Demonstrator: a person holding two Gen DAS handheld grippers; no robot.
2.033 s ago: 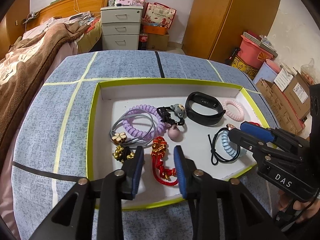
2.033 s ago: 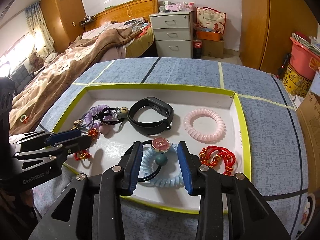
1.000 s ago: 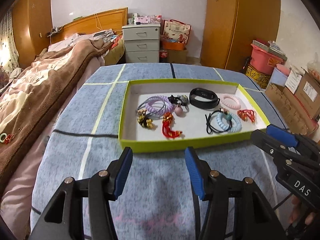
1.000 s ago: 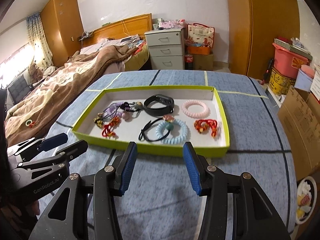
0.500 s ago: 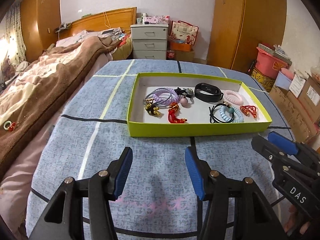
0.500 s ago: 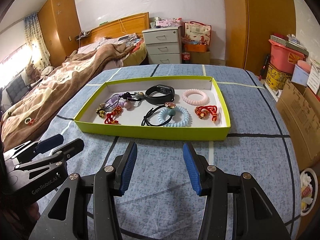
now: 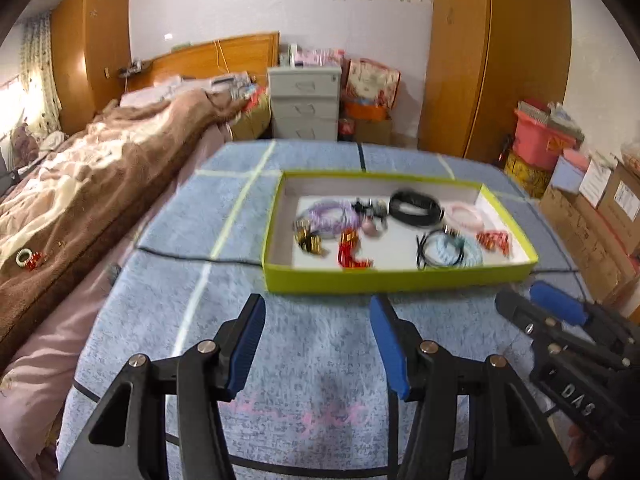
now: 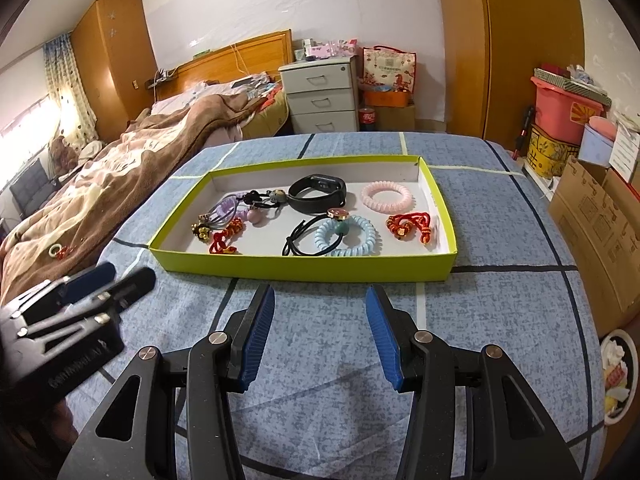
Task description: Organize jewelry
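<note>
Bedroom setting: a blue speckled cloth-covered table crossed by pale and dark lines, bearing the shallow rectangular lime-green cardboard tray with a white floor. All jewelry visible on the table lies inside this tray. From its left end to its right: a lilac coiled hair tie tangled with a gold-beaded charm, a red knotted cord bracelet, a black fitness band, a black elastic loop overlapping a pale-blue spiral hair tie, a pink spiral hair tie, and a second red cord bracelet with gold beads nearest the right wall.

The tray's long axis runs left to right across both views, its near wall facing the grippers. The right gripper sits over bare cloth just short of that wall, blue-padded jaws spread wide and empty, roughly in line with the pale-blue tie. The left gripper, likewise spread and empty, lines up with the tray's left half; the left wrist view is motion-blurred, so small items there are hard to separate. Each gripper is thus nearer its own end of the tray, and any reach would go straight forward over the near wall.

Beyond lie a bed with a brown blanket, a grey drawer unit and a wooden wardrobe. A small ring-like trinket rests on the blanket, outside the tray.
</note>
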